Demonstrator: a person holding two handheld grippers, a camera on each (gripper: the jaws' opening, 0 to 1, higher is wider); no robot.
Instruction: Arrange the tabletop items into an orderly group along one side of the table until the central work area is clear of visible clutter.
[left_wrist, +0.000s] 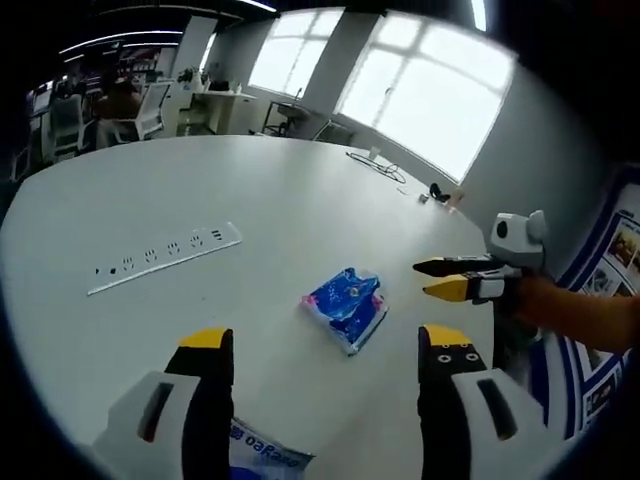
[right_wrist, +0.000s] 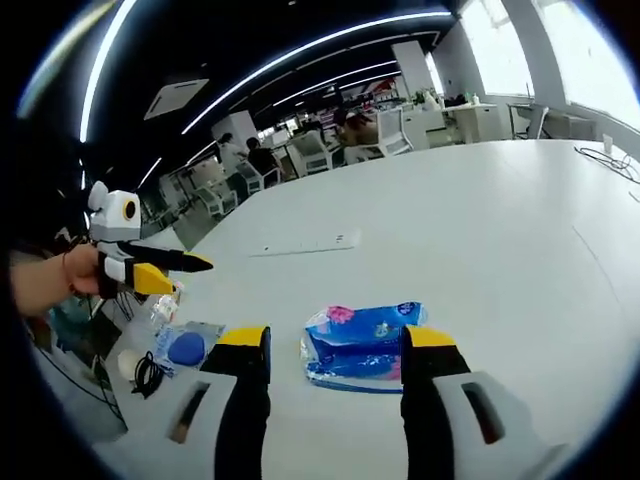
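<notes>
A: Which item's next?
B: The blue tissue pack. In the right gripper view it lies just ahead of the right gripper, between the lines of its two jaws, long axis running across the jaws, not along them.
A: Jaw state?
B: Right gripper is spread wide, holding nothing. Left gripper also spread, nothing between the tips, though a white wrapper with blue print sits low between its jaws. Can't tell if it touches them.
A: Which hand is nearer the tissue pack?
B: Right, I'd say. In the left gripper view the pack is ahead of the left jaws and a bit right of centre, with the right gripper's yellow tips just beside it.
A: Where's the group going?
B: Probably beside the small pile near the table edge, to the pack's left in the right gripper view: a clear bag with a blue round thing, a black cable coil.
A: Anything else out?
B: A white power strip, well apart from the pack, further out on the table.
</notes>
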